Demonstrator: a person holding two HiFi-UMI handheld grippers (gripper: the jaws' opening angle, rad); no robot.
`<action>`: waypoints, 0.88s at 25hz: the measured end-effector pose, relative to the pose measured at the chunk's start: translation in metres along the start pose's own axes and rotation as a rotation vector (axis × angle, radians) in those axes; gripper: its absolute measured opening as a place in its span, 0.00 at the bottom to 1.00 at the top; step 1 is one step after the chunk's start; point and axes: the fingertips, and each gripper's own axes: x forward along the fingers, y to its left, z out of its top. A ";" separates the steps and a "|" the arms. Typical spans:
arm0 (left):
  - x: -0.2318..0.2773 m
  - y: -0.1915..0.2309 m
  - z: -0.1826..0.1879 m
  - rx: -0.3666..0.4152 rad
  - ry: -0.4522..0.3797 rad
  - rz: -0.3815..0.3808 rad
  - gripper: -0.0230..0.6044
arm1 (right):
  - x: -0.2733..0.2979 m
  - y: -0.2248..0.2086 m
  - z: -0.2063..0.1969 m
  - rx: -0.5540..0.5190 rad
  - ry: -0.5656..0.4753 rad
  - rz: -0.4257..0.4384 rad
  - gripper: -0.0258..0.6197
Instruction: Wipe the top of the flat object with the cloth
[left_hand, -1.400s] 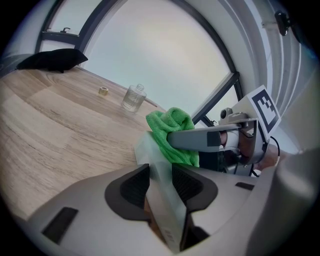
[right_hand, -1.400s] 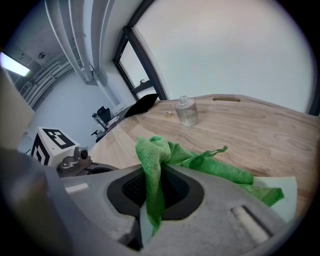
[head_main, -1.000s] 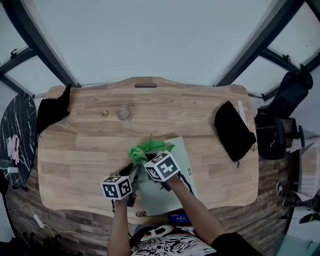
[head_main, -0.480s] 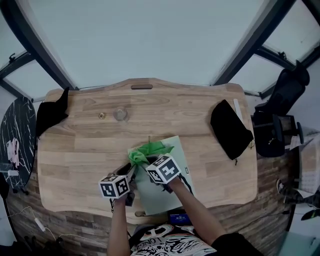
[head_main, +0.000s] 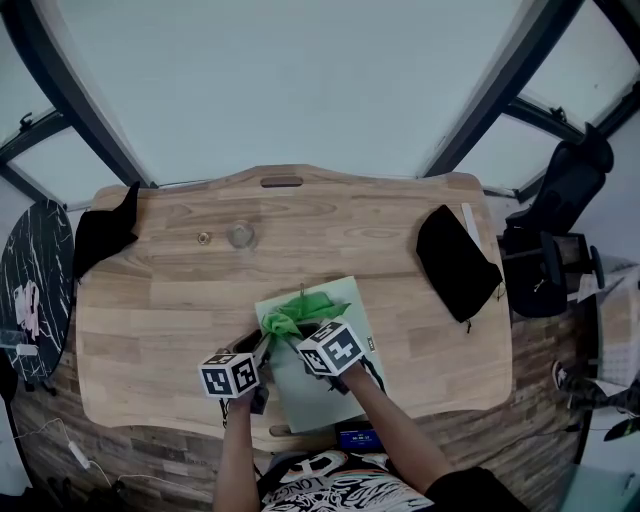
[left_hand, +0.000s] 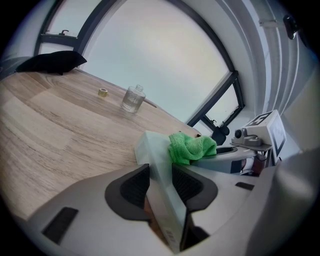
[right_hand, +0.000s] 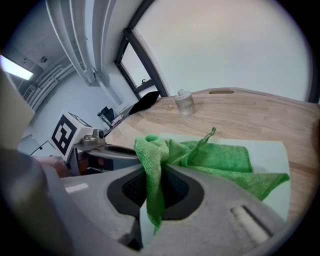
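A pale green flat object (head_main: 322, 396) lies on the wooden table (head_main: 150, 300) near its front edge. My left gripper (head_main: 262, 346) is shut on its left edge, and in the left gripper view the slab (left_hand: 154, 150) stands between the pads. A green cloth (head_main: 295, 312) lies crumpled on the far left part of the slab. My right gripper (head_main: 302, 326) is shut on a fold of the cloth (right_hand: 215, 157), which spreads over the flat object (right_hand: 270, 152). The right gripper (left_hand: 250, 145) sits close beside the left one.
A small glass bottle (head_main: 240, 236) and a brass cap (head_main: 203, 238) stand at the back left of the table. A black pouch (head_main: 455, 262) lies at the right, a black cloth (head_main: 100, 232) at the left corner. A chair (head_main: 560, 240) stands beyond the right edge.
My right gripper has dragged the cloth a little toward me across the flat object. The left gripper has kept its hold on the edge and stayed where it was.
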 end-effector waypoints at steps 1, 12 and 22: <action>0.000 0.000 0.000 0.000 0.000 0.000 0.26 | 0.000 0.001 -0.001 -0.001 0.001 -0.001 0.10; 0.001 0.002 -0.001 -0.008 -0.001 -0.002 0.26 | -0.005 0.008 -0.019 0.016 -0.001 -0.016 0.10; 0.002 0.003 -0.001 -0.014 -0.005 -0.007 0.26 | -0.008 0.019 -0.030 0.021 0.003 0.004 0.10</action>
